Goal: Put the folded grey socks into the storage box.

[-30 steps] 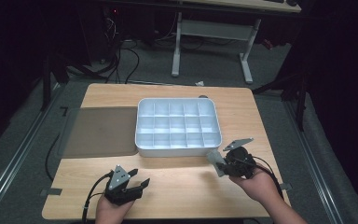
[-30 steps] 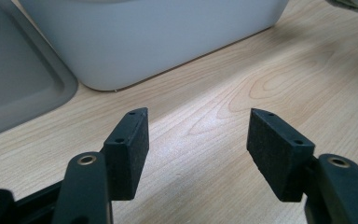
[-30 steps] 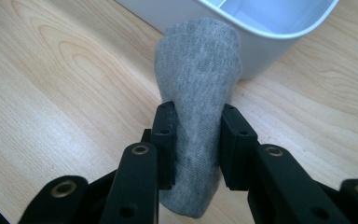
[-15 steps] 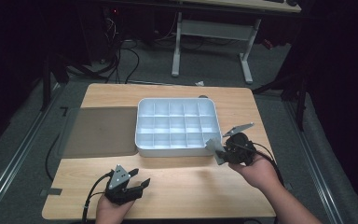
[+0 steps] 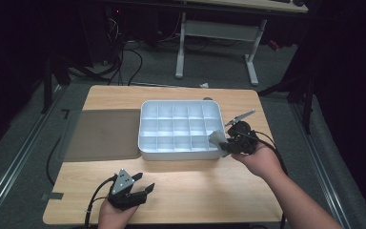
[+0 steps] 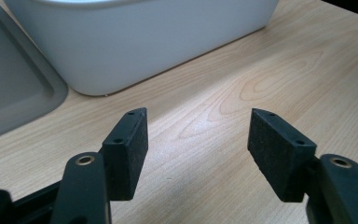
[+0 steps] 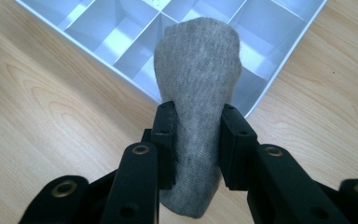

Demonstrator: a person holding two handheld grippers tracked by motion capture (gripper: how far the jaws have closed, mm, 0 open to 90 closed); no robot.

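Note:
A white divided box (image 5: 179,151) with several square compartments sits mid-table; its corner (image 7: 261,100) lies below my right gripper. My right gripper (image 5: 225,143) (image 7: 196,126) is shut on a rolled grey sock (image 7: 196,79) (image 5: 216,139), held above the box's front right corner. The sock stands up between the black pads and hides part of the compartments. My left gripper (image 5: 140,190) (image 6: 198,147) rests low over the bare wood near the table's front left. It is open with nothing between its pads. The box's front wall (image 6: 135,42) rises ahead of it.
A flat grey lid or tray (image 5: 102,136) (image 6: 9,93) lies against the box's left side. The wooden table (image 5: 195,191) has bare room along its front. Beyond the table stand a white desk frame (image 5: 217,31) and floor cables (image 5: 124,52).
My right gripper has carried the sock forward and left, from the table's right front up to the box's front right corner. The left gripper has stayed put.

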